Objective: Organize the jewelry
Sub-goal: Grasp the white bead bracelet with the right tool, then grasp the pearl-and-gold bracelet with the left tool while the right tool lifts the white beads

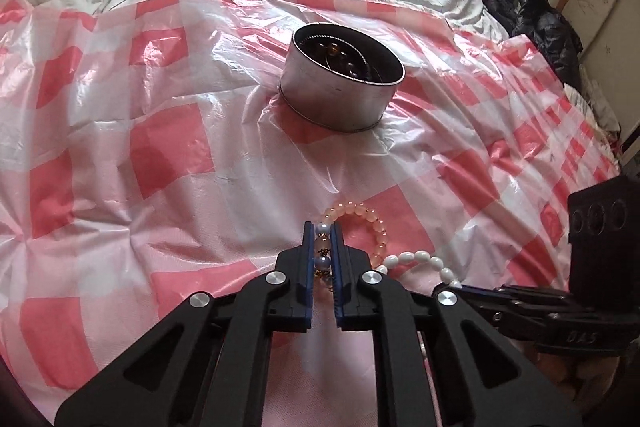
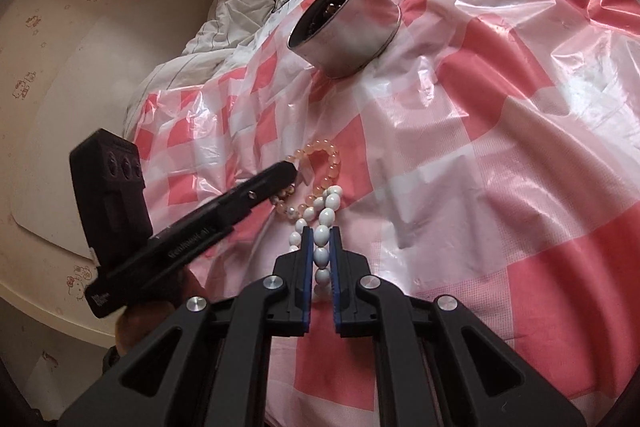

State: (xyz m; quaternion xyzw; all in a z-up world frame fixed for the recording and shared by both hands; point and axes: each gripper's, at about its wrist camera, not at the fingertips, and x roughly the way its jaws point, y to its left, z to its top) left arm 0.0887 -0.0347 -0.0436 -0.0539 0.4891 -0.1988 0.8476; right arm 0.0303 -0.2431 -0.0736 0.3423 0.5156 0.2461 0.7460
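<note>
Peach-coloured beads form one bracelet (image 1: 362,223), pinched by the left gripper (image 1: 323,255); one white oval-bead bracelet (image 2: 320,223), its strand running lengthwise between the fingers, is clamped by the right gripper (image 2: 321,259). Both are seen touching on a pink-checked plastic sheet (image 1: 160,147), near one round metal tin (image 1: 340,83).

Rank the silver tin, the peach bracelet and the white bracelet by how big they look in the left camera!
1. Silver tin, clearly largest.
2. Peach bracelet.
3. White bracelet, though the right claw hides part of it, so these two are unsure.
</note>
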